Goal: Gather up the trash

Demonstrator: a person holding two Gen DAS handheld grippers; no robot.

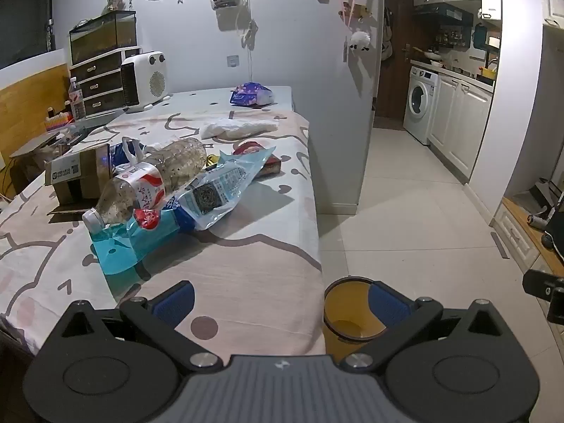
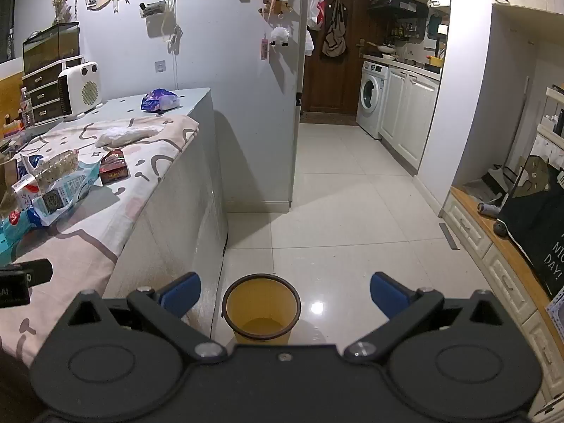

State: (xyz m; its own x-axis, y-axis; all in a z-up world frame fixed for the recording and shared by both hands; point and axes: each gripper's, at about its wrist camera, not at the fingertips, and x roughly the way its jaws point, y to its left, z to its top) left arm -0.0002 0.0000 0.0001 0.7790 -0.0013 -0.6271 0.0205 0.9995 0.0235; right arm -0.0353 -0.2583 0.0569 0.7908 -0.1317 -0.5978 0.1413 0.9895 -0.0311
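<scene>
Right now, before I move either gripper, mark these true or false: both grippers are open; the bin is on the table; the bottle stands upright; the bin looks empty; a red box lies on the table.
1. Both grippers, left and right, are open: true, nothing between the jaws.
2. The bin is on the table: false, it stands on the floor beside it.
3. The bottle stands upright: false, it lies on its side.
4. The bin looks empty: true.
5. A red box lies on the table: true.

light: dim, bluish | glare: floor (image 2: 317, 307) | edges: fisheye-bent, dark corners
</scene>
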